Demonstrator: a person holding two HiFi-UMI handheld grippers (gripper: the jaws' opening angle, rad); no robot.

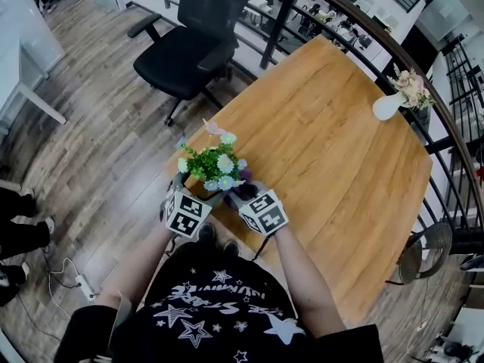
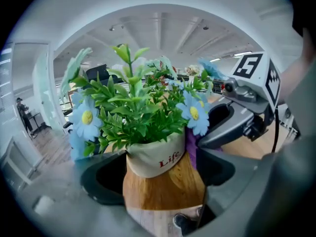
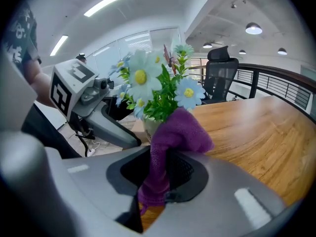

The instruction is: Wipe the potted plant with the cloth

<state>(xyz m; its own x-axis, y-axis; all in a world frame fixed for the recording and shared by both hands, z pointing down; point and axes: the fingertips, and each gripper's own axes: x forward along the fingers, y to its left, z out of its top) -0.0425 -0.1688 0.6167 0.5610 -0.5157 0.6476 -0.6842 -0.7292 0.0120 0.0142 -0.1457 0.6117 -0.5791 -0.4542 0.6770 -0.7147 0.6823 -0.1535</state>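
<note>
The potted plant, green leaves and blue and white flowers in a white pot printed "Life", stands on the near left corner of the wooden table. My left gripper reaches in from the left. The pot fills its wide-set jaws. The right gripper is shut on a purple cloth. The bunched top of the cloth lies against the pot's right side, under the flowers. A strip of the cloth shows between the pot and the left gripper's right jaw.
A black office chair stands beyond the table's far left side. A white vase of flowers sits at the far right corner. A railing runs behind the table, and a round stool is at the right. Cables lie on the floor.
</note>
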